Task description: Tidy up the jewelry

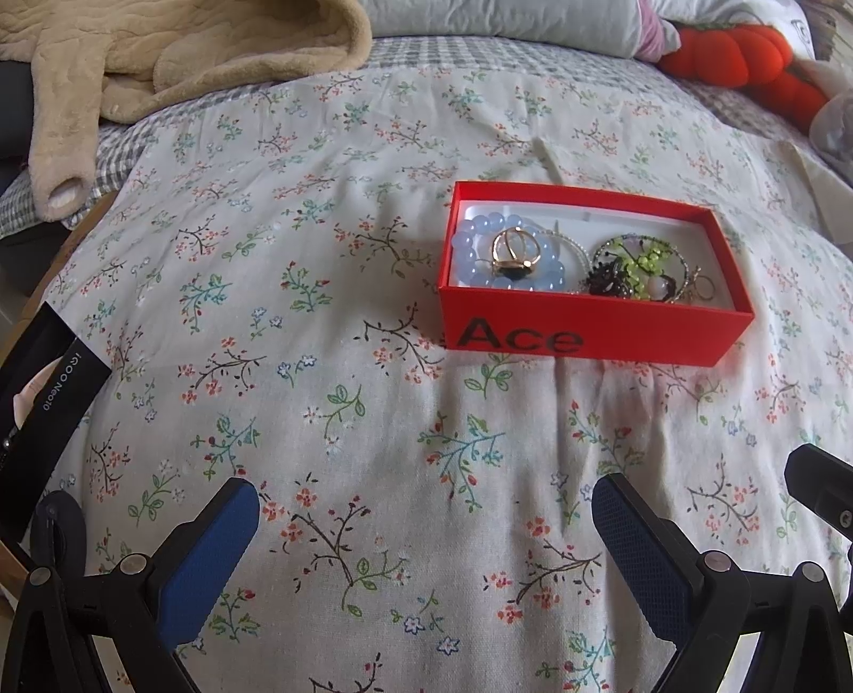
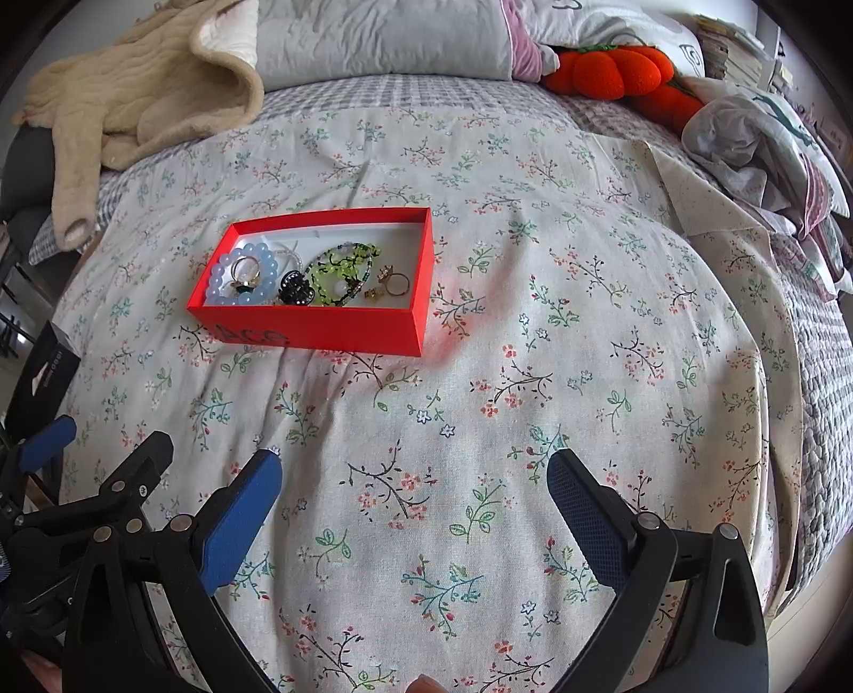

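Ahead of our left gripper, whose jaws are spread and empty, the red box sits slightly right, holding a blue bead bracelet and a gold ring; we should reach in from above, clear of the near wall. From the right gripper, likewise spread and empty, the box lies forward-left, its small rings loose at the right end and calling for a fine pinch.

The jewelry lies in the box on the bedspread, pillows behind.
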Action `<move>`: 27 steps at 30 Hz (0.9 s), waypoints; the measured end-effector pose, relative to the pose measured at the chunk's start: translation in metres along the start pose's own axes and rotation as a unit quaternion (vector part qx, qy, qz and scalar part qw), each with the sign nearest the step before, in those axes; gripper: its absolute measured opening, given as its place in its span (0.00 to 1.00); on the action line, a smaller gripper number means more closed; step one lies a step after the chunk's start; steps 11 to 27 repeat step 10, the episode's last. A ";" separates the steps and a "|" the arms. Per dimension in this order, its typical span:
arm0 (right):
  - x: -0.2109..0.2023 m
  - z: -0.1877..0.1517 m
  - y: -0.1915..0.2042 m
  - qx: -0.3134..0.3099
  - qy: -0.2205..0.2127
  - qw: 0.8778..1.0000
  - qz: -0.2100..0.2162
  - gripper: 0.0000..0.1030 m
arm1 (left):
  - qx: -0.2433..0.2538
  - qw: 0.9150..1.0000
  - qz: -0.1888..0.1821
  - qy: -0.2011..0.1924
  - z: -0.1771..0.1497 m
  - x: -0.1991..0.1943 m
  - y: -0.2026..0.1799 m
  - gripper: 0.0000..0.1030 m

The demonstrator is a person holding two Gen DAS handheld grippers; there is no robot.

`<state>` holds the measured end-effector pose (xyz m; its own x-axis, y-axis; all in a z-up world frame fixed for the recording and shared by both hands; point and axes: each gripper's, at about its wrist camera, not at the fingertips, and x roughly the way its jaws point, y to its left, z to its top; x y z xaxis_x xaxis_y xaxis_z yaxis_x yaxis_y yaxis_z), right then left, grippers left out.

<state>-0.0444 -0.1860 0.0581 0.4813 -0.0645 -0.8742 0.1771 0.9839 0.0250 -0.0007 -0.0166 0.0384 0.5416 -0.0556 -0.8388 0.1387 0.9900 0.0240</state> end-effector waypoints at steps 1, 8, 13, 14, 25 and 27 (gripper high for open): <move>0.000 0.000 0.000 0.000 0.000 1.000 0.000 0.98 | 0.000 1.000 0.000 0.001 0.000 0.001 0.000 1.00; 0.000 0.000 0.000 0.000 0.001 1.000 0.001 0.98 | 0.005 1.000 -0.006 0.012 -0.002 0.006 -0.002 1.00; 0.001 -0.001 0.001 -0.001 0.003 1.000 0.002 0.98 | 0.006 1.000 -0.015 0.023 -0.003 0.014 -0.002 1.00; 0.001 -0.001 0.001 -0.001 0.003 1.000 0.002 0.98 | 0.006 1.000 -0.015 0.023 -0.003 0.014 -0.002 1.00; 0.001 -0.001 0.001 -0.001 0.003 1.000 0.002 0.98 | 0.006 1.000 -0.015 0.023 -0.003 0.014 -0.002 1.00; 0.001 -0.001 0.001 -0.001 0.003 1.000 0.002 0.98 | 0.006 1.000 -0.015 0.023 -0.003 0.014 -0.002 1.00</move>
